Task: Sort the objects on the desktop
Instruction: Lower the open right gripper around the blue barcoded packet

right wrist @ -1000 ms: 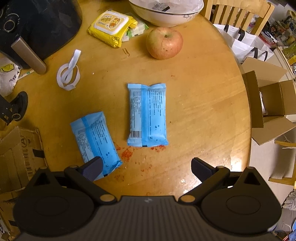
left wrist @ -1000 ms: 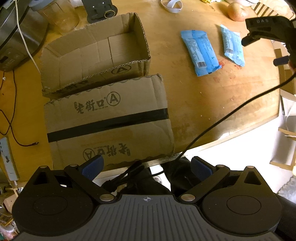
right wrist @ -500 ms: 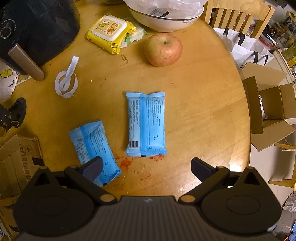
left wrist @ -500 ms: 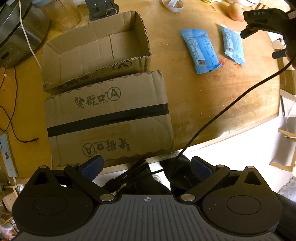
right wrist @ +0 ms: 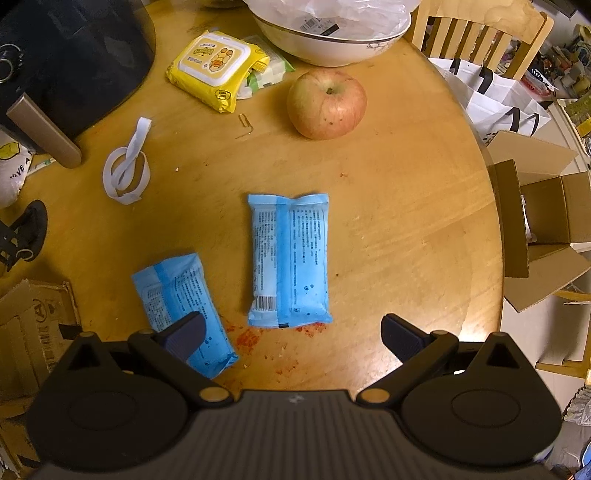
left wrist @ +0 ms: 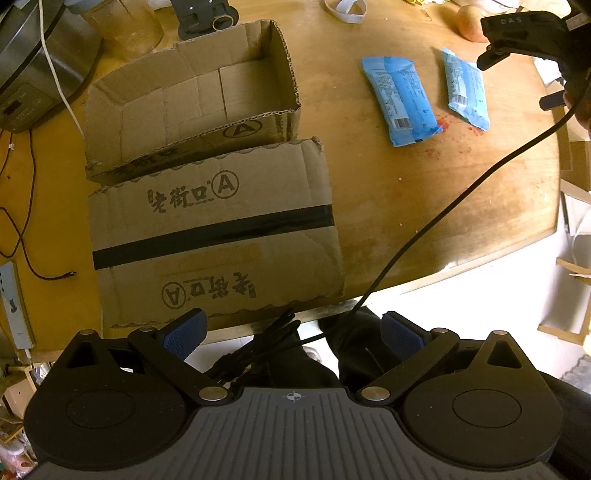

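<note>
Only my left view shows the open cardboard box point(left wrist: 192, 99). My right gripper point(right wrist: 291, 332), jaws spread, hovers over two blue printed packets point(right wrist: 290, 258) lying flat on the table point(right wrist: 406, 221); my left gripper point(left wrist: 291, 332) gapes empty.

Two blue packets point(right wrist: 289, 259) point(right wrist: 183, 308) flat on table point(right wrist: 406, 221)

Home dining area. Round wooden table point(right wrist: 388, 229) with slatted wooden chair point(right wrist: 476, 33) behind; red-yellow apple point(right wrist: 327, 104), white ceramic bowl point(right wrist: 325, 48), yellow wet-wipes pack point(right wrist: 214, 66), black air fryer point(right wrist: 70, 55); white paper shopping bags point(right wrist: 498, 99) on floor.
</note>
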A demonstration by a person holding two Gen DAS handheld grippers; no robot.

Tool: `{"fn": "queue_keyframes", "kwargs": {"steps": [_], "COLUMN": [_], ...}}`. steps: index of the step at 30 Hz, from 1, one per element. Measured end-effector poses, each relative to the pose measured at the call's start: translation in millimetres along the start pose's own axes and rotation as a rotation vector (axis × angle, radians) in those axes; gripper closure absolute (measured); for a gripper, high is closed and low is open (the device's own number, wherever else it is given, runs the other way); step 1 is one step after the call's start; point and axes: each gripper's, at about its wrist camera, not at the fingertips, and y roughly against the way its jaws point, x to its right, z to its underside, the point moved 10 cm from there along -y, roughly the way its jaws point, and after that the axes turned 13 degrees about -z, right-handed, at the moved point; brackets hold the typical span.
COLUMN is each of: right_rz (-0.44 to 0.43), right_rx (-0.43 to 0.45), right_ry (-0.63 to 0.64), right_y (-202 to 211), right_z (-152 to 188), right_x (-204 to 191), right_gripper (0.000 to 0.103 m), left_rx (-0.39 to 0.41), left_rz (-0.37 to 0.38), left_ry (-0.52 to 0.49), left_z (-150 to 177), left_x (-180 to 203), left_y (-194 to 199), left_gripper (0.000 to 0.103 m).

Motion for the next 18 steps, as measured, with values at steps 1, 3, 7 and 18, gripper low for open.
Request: {"fn": "queue_keyframes", "kwargs": {"steps": [1, 3, 7, 18], "right_rz": [0.0, -0.001, -0.003, -0.013], "right_rx": [0.0, 0.001, 0.004, 0.009], "right_ry": [0.0, 0.0, -0.002, -0.034], "right_y": [0, -1, -1, -7], "right_z": [-1, -2, -6, -20], "right_x": [0, 0, 0, 2], "right_gripper": [0.0, 0.0, 0.0, 0.0], "left_rx": [-0.001, -0.001, -0.003, -0.009], "left_rz": [0.001, 0.002, 0.003, 0.005], "left_ry": [-0.001, -0.003, -0.002, -0.001], "left_z": [0, 0, -1, 0], "left_x": [1, 2, 2, 5], "left_y": [0, 0, 0, -2], "left_gripper": [0.0, 0.0, 0.0, 0.0]}}
